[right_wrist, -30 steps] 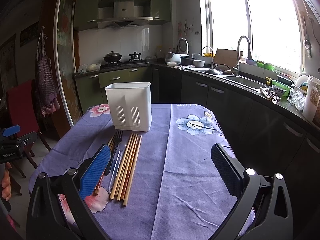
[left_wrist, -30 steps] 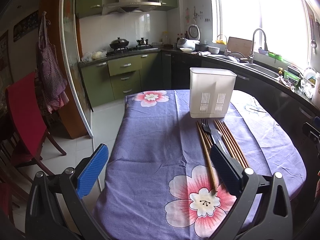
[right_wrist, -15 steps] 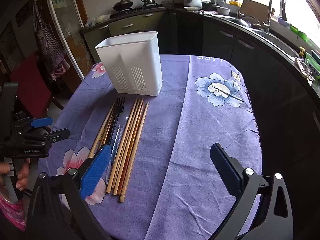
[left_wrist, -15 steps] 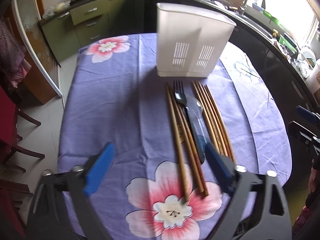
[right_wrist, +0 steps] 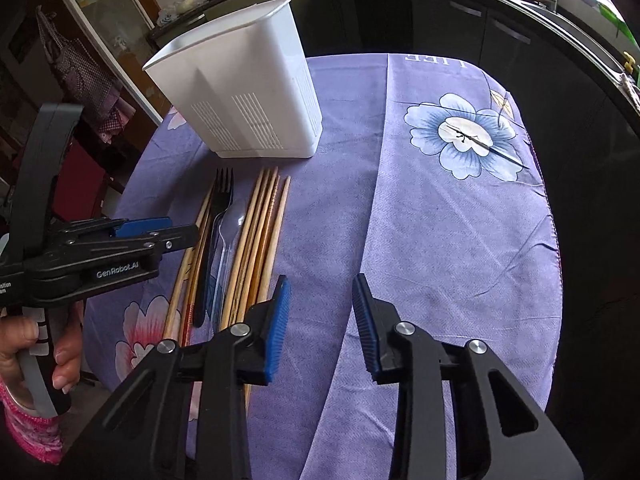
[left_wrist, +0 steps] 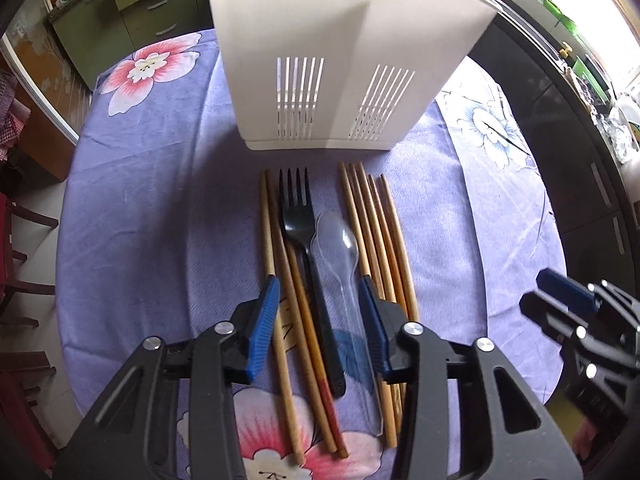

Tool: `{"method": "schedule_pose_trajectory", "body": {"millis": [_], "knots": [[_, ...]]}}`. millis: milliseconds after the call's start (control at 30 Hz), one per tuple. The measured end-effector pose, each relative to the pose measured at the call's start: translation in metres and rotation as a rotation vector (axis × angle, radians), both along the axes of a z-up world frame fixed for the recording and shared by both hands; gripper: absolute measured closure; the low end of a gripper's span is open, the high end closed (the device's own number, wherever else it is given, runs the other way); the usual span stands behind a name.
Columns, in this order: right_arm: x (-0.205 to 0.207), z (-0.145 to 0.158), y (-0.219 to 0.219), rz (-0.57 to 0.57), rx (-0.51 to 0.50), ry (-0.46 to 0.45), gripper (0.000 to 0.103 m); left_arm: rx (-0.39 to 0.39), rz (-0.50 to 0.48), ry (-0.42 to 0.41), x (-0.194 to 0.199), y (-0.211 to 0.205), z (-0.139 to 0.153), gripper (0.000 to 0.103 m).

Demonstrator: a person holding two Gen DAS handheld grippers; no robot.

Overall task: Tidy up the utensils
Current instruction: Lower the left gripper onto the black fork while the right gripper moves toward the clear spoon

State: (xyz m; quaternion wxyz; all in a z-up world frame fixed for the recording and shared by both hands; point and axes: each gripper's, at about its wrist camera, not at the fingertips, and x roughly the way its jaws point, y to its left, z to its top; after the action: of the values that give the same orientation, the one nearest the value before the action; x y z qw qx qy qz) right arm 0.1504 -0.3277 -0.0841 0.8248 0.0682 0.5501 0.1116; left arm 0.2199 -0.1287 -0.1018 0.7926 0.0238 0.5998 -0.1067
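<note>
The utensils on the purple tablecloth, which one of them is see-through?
The clear plastic spoon. It lies between the black fork and the right-hand bundle of wooden chopsticks; all the others are opaque.

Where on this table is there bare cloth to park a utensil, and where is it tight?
Free: the wide cloth right of the chopsticks, reaching the blue flower; the right tongs, closing on nothing, hang over it. Also the strip left of the utensils toward the pink flower. Crowded: in front of the white holder, under the left tongs.
</note>
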Motion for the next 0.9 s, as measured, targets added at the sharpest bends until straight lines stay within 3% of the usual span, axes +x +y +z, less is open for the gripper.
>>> {"method": "schedule_pose_trajectory", "body": {"millis": [167, 300, 567, 900], "knots": [[0.008, -0.005, 0.003, 0.007, -0.02, 0.017, 0.078, 0.033, 0.002, 0.02, 0.013, -0.01, -0.012, 0.069], [0.012, -0.007, 0.002, 0.006, -0.019, 0.023, 0.079, 0.051, 0.013, 0.035, 0.018, -0.011, -0.019, 0.07], [0.016, -0.013, -0.005, -0.002, 0.003, 0.04, 0.079, 0.072, 0.031, 0.068, 0.024, -0.013, -0.033, 0.086], [0.018, -0.016, 0.0, 0.017, 0.004, 0.047, 0.078, 0.096, 0.01, 0.061, 0.024, -0.016, -0.035, 0.091]]}}
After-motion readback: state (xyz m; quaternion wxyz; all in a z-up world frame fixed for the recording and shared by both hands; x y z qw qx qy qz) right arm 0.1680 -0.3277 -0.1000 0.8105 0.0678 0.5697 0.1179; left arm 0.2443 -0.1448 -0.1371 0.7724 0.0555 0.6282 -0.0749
